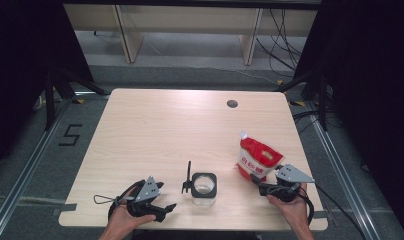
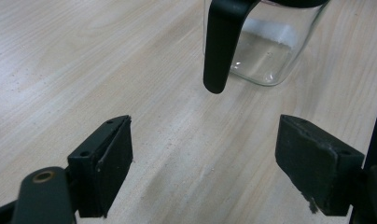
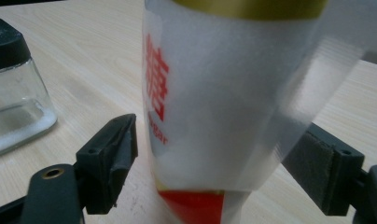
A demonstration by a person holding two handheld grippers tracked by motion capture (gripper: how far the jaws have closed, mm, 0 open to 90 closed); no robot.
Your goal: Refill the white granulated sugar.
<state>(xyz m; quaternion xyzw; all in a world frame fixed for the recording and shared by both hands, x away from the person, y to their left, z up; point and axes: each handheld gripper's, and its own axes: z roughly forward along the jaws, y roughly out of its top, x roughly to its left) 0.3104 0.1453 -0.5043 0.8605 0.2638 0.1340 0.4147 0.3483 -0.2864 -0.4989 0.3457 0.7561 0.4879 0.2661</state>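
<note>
Soft, slumping refill pouch [image 3: 214, 107] between spread jaws of right gripper [image 3: 219, 168], not yet pinched; best squeezed low, where full. Left gripper [image 2: 203, 161] agape, empty, facing fragile glass jar [image 2: 266, 51]; black handle [image 2: 221, 44] best hold.

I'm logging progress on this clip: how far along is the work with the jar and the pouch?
Barely begun. The glass jar stands open-topped, nothing visibly poured in, the red pouch upright beside it. In hand: the right gripper is open with its jaws either side of the pouch; the left gripper is open, facing the jar's handle. Gripping both is left.
</note>
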